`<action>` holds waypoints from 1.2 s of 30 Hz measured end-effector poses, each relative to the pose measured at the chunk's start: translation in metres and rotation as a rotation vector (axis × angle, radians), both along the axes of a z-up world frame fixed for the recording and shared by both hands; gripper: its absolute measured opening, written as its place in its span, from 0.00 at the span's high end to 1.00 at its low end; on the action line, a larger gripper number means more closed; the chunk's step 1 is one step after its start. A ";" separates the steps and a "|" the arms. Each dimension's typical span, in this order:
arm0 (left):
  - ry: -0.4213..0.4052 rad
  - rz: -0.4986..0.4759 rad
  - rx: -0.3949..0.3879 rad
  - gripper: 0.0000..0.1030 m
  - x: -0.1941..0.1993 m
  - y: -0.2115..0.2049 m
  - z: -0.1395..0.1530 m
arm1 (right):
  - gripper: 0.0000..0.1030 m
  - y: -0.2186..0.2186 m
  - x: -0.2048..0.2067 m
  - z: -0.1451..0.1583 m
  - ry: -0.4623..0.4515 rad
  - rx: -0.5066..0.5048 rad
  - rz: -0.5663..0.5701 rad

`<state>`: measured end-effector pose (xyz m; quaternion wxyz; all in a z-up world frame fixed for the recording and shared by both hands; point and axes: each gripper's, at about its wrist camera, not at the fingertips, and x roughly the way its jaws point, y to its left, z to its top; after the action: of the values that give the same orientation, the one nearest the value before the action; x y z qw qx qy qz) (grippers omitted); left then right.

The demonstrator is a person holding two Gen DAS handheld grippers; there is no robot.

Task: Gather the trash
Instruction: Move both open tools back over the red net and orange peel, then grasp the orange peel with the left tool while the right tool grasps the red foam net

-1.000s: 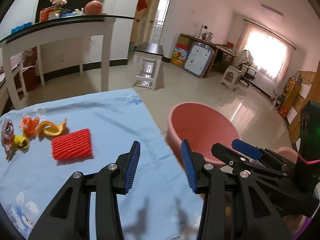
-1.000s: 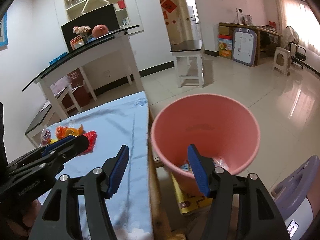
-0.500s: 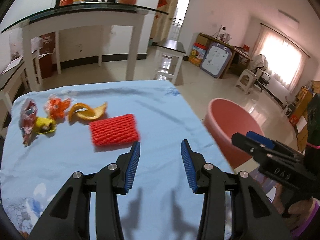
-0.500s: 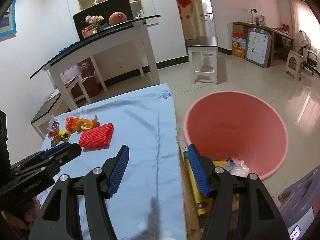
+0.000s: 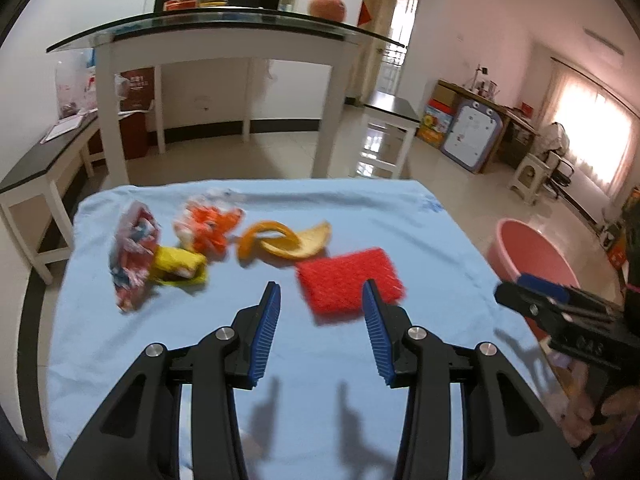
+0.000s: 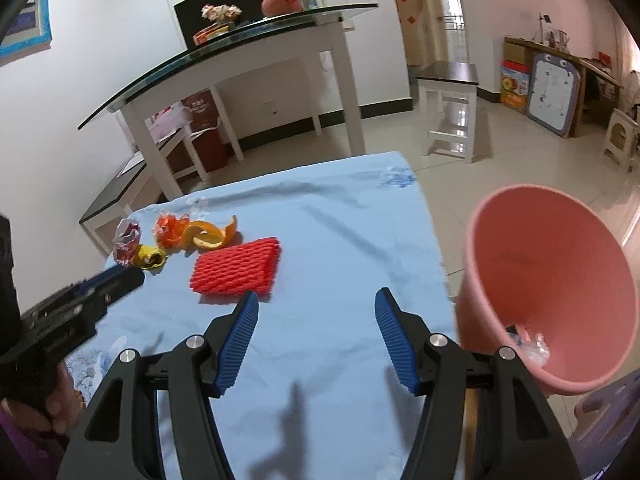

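Left gripper: fingers stand well apart, nothing between them, poised above the blue-clothed counter. Right gripper: fingers likewise spread wide and empty, over the counter's right portion.

Just beyond the left gripper's tips lies a red foam net sleeve, a flat rectangle with a ribbed mesh surface, resting on the cloth. Behind it, touching or nearly so, is a curled strip of orange peel, orange outside, pale yellow inside. Left of the peel sits a crumpled orange-and-white wrapper. Nearer and further left is a crushed yellow wrapper, and against it a crumpled red, white and blue packet. The left view is motion-blurred; print on the wrappers is unreadable.

Off the counter's right edge, on the floor, stands a pink bin, tilted in view, with some pale scraps at its bottom.

Beyond the counter stands a glass-topped white table.
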<state>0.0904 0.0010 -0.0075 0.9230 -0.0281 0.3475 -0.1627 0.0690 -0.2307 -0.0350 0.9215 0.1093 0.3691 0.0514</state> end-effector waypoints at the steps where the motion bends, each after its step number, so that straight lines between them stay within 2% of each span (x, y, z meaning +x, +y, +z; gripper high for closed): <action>1: -0.005 0.008 0.007 0.58 0.007 0.004 0.000 | 0.42 0.004 0.003 -0.002 0.002 0.002 0.006; 4: -0.009 0.014 0.026 0.61 0.024 0.011 -0.002 | 0.42 0.012 0.010 -0.006 0.012 0.008 0.012; 6: 0.001 0.016 0.036 0.68 0.039 0.012 -0.007 | 0.42 0.015 0.014 -0.009 0.020 0.009 0.014; 16: 0.035 0.011 0.098 0.71 0.090 0.006 -0.031 | 0.42 0.026 0.041 -0.019 0.048 0.006 0.028; 20: 0.068 0.012 0.120 0.77 0.104 0.006 -0.044 | 0.42 0.032 0.050 -0.021 0.055 0.007 0.042; 23: 0.080 0.020 0.130 0.78 0.109 0.008 -0.051 | 0.42 0.036 0.056 -0.024 0.061 0.003 0.053; 27: 0.104 0.030 0.123 0.83 0.115 0.014 -0.057 | 0.42 0.040 0.061 -0.027 0.070 0.002 0.062; 36: 0.101 0.052 0.113 0.94 0.115 0.021 -0.054 | 0.42 0.041 0.074 -0.037 0.110 0.043 0.077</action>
<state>0.2052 0.0217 -0.0614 0.9084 0.0072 0.4013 -0.1173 0.1427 -0.1897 -0.0718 0.8946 0.1171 0.4220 0.0888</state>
